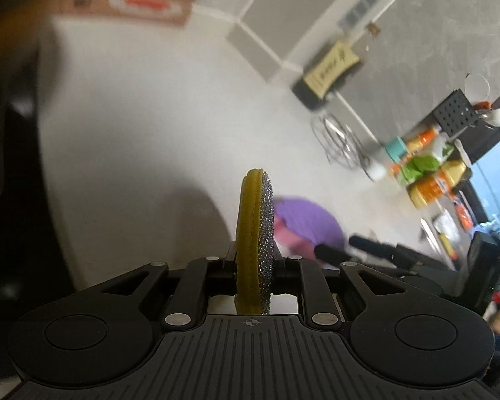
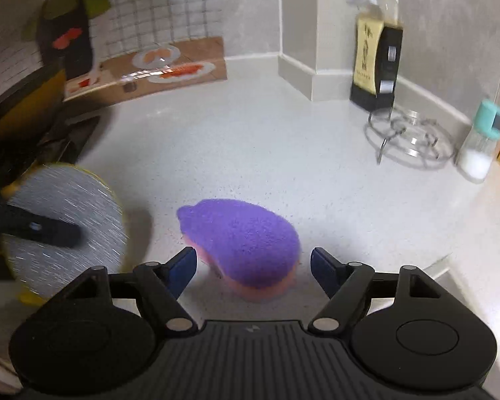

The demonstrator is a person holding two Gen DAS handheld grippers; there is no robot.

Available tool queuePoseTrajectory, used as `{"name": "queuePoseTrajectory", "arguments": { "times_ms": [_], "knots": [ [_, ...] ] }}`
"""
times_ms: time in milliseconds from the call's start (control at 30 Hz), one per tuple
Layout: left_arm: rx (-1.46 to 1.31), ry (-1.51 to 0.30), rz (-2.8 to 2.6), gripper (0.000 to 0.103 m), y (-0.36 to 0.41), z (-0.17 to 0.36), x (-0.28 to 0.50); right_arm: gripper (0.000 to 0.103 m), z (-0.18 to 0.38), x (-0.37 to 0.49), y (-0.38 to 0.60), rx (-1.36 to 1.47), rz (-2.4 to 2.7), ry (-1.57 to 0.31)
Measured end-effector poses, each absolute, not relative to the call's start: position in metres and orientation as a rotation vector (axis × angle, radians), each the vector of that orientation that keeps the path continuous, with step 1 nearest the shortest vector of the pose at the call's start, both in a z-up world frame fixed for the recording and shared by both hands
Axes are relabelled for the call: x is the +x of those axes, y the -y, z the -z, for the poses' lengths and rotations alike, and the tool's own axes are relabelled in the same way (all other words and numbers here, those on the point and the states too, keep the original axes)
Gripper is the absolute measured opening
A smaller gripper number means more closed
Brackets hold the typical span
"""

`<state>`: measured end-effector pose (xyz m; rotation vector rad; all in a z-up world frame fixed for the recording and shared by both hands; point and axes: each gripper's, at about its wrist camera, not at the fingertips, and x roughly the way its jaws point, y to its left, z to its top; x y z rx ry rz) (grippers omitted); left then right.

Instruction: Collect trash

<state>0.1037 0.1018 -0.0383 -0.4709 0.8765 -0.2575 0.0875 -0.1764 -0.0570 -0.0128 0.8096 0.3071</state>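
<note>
The left tongs (image 1: 254, 260) gripped a round yellow-and-silver scouring pad (image 1: 255, 233) edge-on, raised above the white surface (image 2: 266, 153). The right tongs (image 2: 253, 266) stood wide, flanking a purple-and-pink sponge (image 2: 243, 240) lying on that surface.

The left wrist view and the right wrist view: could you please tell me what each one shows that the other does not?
Only the left wrist view shows the round scrubber's yellow edge clamped in the left tongs, plus orange-labelled bottles and a black perforated holder.

Only the right wrist view shows the tiled wall and the open right tongs straddling the purple sponge.

Both show the purple sponge, dark sauce bottle, wire trivet, teal-capped shaker and white counter.
</note>
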Motion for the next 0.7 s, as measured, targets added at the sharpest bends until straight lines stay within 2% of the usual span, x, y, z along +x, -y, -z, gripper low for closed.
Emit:
{"name": "queuePoseTrajectory", "arguments": {
  "times_ms": [233,467,700],
  "knots": [
    [-0.396,-0.848,0.207,0.018,-0.113,0.033,0.094,0.076,0.066,0.08,0.149,0.01,-0.426,-0.895],
    [-0.422,-0.841,0.256,0.018,-0.122,0.041,0.084,0.076,0.041,0.076,0.117,-0.228,-0.328,-0.762],
    [-0.45,-0.825,0.26,0.018,-0.141,0.044,0.08,0.076,0.054,0.124,0.092,-0.155,-0.187,-0.807]
  ]
}}
